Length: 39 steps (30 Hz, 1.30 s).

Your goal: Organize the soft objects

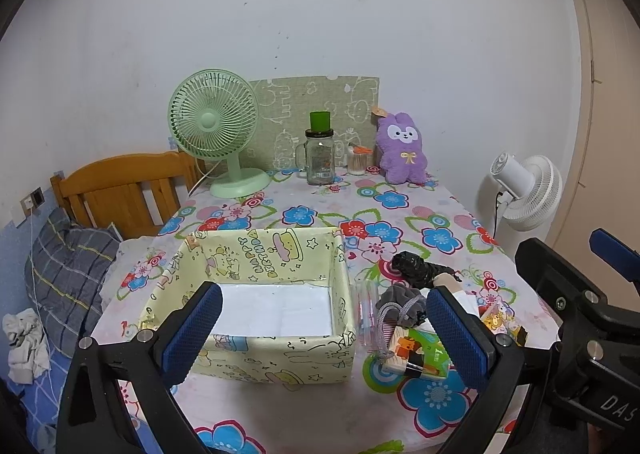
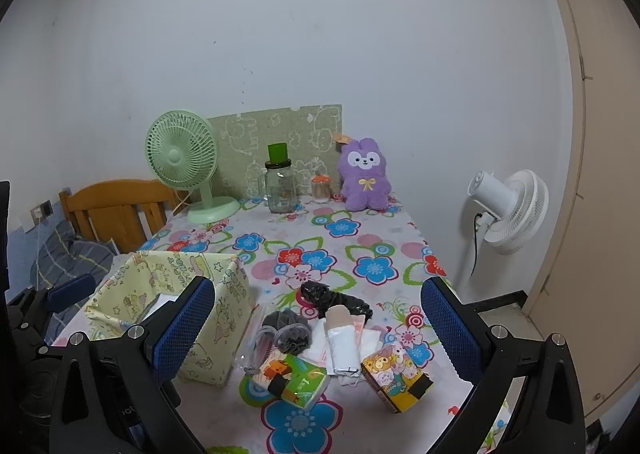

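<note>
Both the left tongs (image 1: 324,334) and right tongs (image 2: 318,332) hung spread wide, holding nothing. Beyond them the soft items (image 2: 320,346) lay heaped on the table (image 2: 360,238), just beside the yellow box (image 1: 280,358).

A home bedroom. Ahead of the tool stands a table under a flowered tablecloth (image 1: 320,213), pushed against a plain white wall. At the table's far edge sit a green desk fan (image 1: 214,129), a glass jar with a green lid (image 1: 319,155) and a purple plush rabbit (image 1: 401,149). Off to the tool's left are a wooden bed headboard (image 1: 120,189) and a plaid pillow (image 1: 68,270). To the right, a white standing fan (image 2: 508,209) is beside a beige door (image 2: 592,173).
</note>
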Each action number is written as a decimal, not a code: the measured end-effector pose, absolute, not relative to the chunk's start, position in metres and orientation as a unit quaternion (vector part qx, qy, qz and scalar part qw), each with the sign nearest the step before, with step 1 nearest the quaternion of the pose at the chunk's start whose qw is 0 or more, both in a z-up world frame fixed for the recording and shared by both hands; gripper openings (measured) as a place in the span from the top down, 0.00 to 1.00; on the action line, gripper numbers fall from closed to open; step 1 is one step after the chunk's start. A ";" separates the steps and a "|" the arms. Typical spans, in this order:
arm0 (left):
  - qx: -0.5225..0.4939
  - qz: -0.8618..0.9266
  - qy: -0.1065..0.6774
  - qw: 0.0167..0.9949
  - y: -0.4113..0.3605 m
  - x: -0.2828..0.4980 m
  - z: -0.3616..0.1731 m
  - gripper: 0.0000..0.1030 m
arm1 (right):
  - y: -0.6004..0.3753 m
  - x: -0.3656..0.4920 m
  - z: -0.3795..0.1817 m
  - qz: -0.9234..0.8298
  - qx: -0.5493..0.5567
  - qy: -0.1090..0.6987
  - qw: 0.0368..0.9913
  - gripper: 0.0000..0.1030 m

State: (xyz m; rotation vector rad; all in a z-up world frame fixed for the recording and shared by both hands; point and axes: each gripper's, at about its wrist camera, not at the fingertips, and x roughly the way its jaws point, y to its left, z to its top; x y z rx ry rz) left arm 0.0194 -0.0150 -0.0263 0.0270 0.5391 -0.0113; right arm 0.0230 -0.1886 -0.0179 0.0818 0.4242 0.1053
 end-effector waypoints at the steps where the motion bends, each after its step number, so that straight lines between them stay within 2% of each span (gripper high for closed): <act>1: 0.013 -0.005 0.265 0.964 -0.015 0.018 -0.026 0.00 | -0.189 0.023 -0.018 0.053 0.041 0.211 0.975 0.00; 23: 0.006 -0.018 0.256 0.966 -0.027 0.016 -0.026 0.00 | -0.200 0.021 -0.017 0.053 0.035 0.209 0.976 0.00; 39: 0.002 -0.020 0.260 0.965 -0.062 0.025 -0.045 0.00 | -0.229 0.033 -0.034 0.069 0.040 0.221 0.972 0.00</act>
